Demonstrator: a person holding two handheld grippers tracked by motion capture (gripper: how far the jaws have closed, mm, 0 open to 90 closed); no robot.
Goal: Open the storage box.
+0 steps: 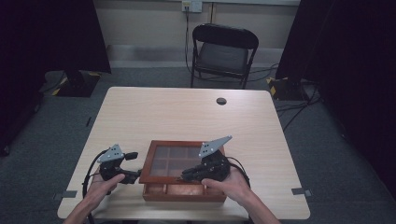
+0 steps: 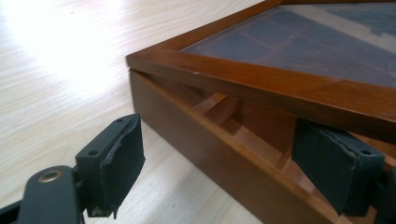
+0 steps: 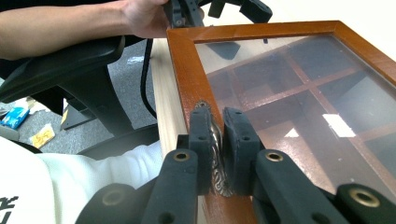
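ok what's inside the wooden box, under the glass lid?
Through the glass lid of the wooden box, wooden dividers form compartments that look empty. Glare hides some of the floor. The lid is slightly raised; the right gripper pinches its metal latch.

1. No text, label, brand or number can be read on anything in these views.
2. Dark marks stand on the white sleeve [image 3: 18, 196], low and left of the right gripper [image 3: 218, 154] in its own view, but they are cut off at the edge and cannot be made out.
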